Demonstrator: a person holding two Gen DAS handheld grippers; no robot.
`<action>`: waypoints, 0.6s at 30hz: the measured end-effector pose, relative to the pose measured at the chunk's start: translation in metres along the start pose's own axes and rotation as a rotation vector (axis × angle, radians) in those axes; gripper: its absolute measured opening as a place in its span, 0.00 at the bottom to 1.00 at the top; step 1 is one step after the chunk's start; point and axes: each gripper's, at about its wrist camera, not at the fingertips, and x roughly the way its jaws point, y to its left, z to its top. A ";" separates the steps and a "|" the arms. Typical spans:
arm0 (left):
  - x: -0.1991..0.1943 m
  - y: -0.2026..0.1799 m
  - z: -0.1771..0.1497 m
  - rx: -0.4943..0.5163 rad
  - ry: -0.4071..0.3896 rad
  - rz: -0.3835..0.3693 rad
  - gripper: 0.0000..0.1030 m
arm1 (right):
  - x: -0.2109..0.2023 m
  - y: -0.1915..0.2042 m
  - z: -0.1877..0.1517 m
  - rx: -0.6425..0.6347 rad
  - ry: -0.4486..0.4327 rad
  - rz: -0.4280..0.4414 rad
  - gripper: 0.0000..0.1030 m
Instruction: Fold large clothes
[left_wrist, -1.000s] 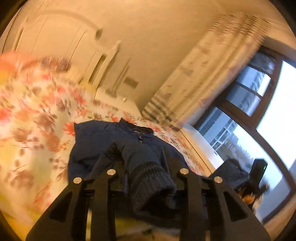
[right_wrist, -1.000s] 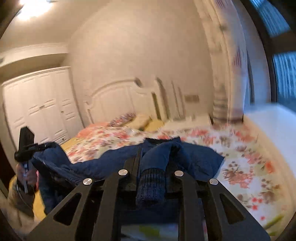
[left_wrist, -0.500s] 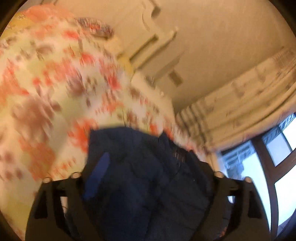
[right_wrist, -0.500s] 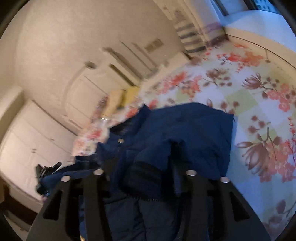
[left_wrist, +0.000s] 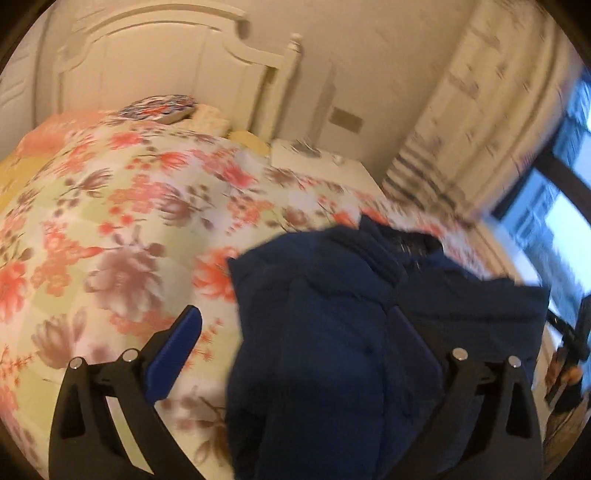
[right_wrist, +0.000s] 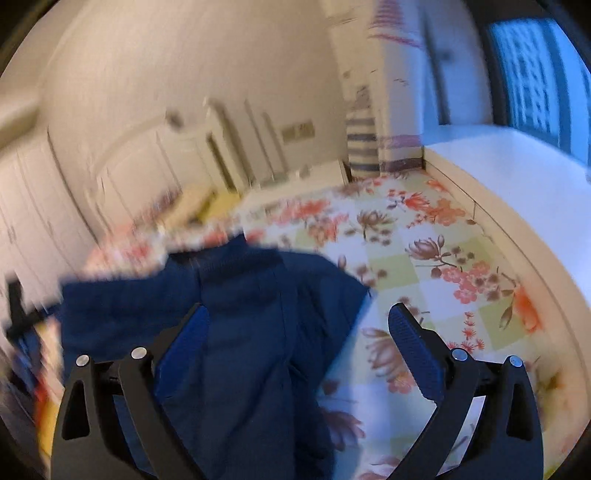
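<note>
A bed (left_wrist: 110, 206) spread with a floral quilt fills both wrist views, running from the near edge to a white carved headboard (left_wrist: 155, 62) at the far wall, with a striped curtain (left_wrist: 491, 110) and a window (right_wrist: 535, 74) on the right. On the quilt lies the garment in question, a navy padded jacket (left_wrist: 332, 332), bunched toward the near side of the bed with its collar turned to the far end; in the right wrist view the same jacket (right_wrist: 236, 332) sits left of centre, bare quilt stretching away to its right.

The fold looks to be in an early or middle stage: the panels overlap in thick, uneven layers and no tidy rectangle has formed, so squaring the body and flattening it appear to remain. Motion blur hides where the sleeves lie.

Neither tool holds cloth. The left gripper (left_wrist: 295, 354) stands with its jaws spread wide, the jacket's bulk rising between them. The right gripper (right_wrist: 299, 354) is likewise parted, the left pad over the fabric and the right pad above bare quilt.

A patterned pillow (left_wrist: 159, 109) rests at the far end near the headboard. No basket, box or drawer for the folded garment is visible in either view.
</note>
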 end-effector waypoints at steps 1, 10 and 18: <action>0.005 -0.005 -0.003 0.024 0.007 0.005 0.97 | 0.006 0.005 -0.002 -0.034 0.014 -0.026 0.94; 0.038 -0.042 -0.020 0.254 0.058 0.149 0.97 | 0.060 0.039 -0.017 -0.244 0.111 -0.204 0.94; 0.049 -0.039 -0.024 0.253 0.074 0.169 0.97 | 0.066 0.041 -0.021 -0.268 0.114 -0.238 0.94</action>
